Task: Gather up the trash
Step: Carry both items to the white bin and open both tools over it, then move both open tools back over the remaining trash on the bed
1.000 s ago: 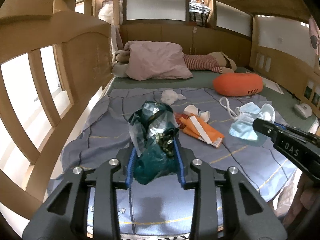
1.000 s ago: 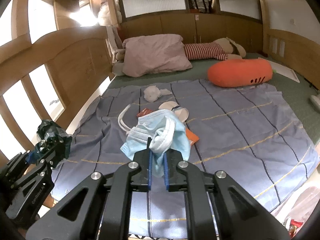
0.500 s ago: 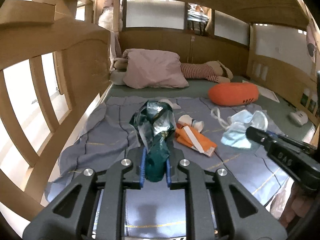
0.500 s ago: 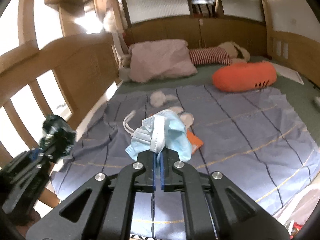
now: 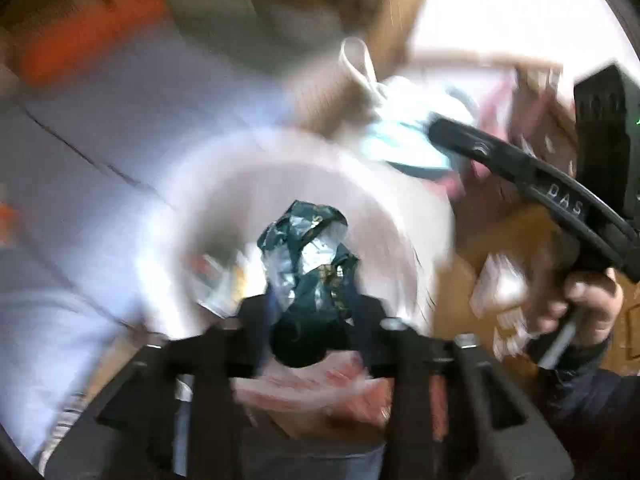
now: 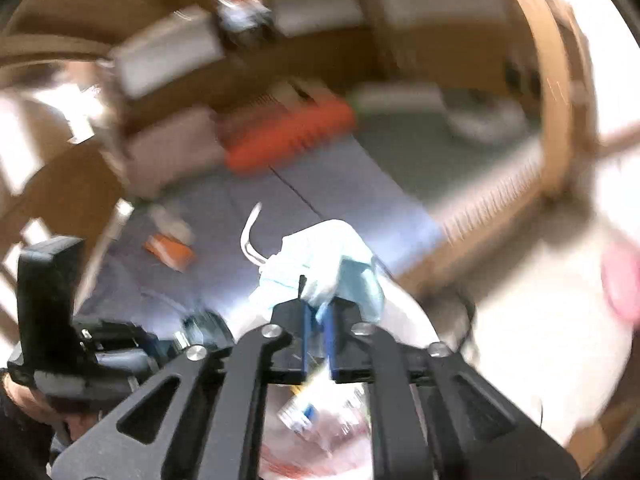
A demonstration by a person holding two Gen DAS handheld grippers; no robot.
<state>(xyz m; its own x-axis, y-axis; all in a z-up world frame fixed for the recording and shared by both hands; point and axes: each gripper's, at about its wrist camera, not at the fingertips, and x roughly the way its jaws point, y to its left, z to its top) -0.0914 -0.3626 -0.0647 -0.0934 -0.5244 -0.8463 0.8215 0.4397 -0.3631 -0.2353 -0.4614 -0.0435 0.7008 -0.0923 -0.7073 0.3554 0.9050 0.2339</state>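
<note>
**Both tongs hold trash over a white bag**

The crumpled dark green wrapper sits pinched between the two blue-lined fingers of the left gripper. The fingers are closed in tight on its lower part, and the shiny top sticks up above them. Right behind the wrapper is the round white rim of a trash bag. The wrapper hangs in front of the bag's open mouth. Blurry bits of other trash show inside, under the gripper.

The light blue face mask is held by the right gripper. Its fingers are almost shut, with just a thin gap, and a fold of the mask is caught between them. A white ear loop curls out to the left of the mask. In the left view the same mask hangs from the tip of the right gripper, up and to the right of the wrapper, close to the bag's rim. A hand grips the handle there.

Farther back lies the purple-blue blanket on the bed. An orange packet rests on it. Past that is a long orange pillow and a pink pillow. Everything far off is very blurry. The wooden bed rail curves up on the right.
</note>
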